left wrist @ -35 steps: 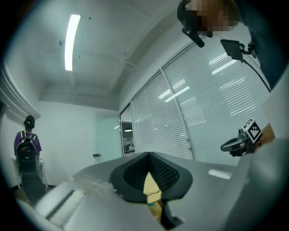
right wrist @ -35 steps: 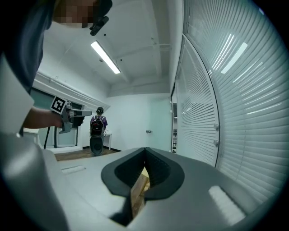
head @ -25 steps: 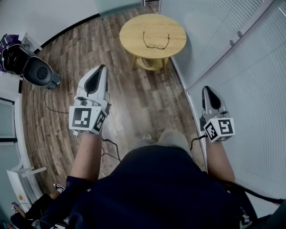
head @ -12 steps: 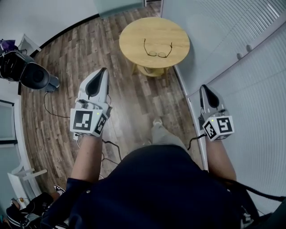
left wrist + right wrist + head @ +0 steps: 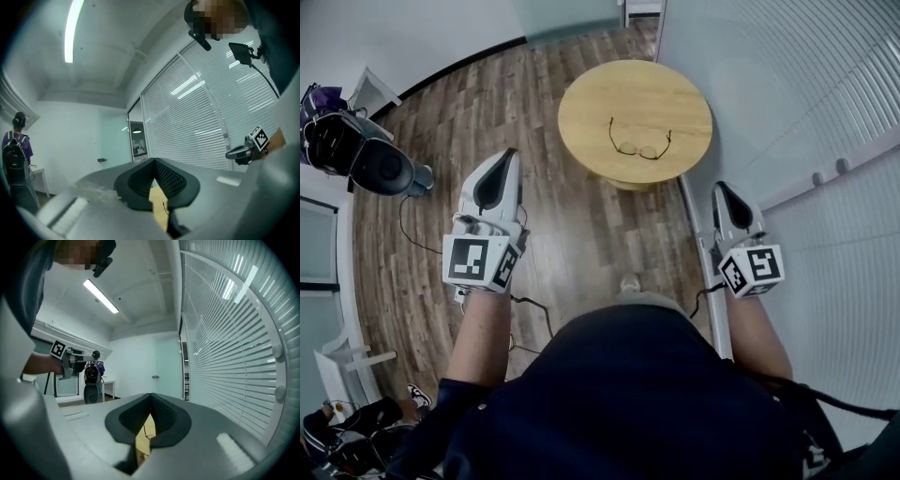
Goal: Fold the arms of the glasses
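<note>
At 12 o'clock in the head view: round wooden table (image 5: 591,103), well ahead of both grippers. Left gripper (image 5: 508,159) at 9 o'clock and right gripper (image 5: 719,190) at 3 o'clock are both clenched on nothing. Glasses (image 5: 639,150) lie on the tabletop, 2 arms spread. Judged light, thin, fragile: steady the frame beside 1 hinge, push that arm near its tip.

glasses (image 5: 640,144) | arms apparently unfolded | lying on round table (image 5: 581,112)

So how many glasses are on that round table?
1. The glasses lie near the middle of the round wooden table, arms unfolded. Nothing else shows on top; the space underneath is hidden.
</note>
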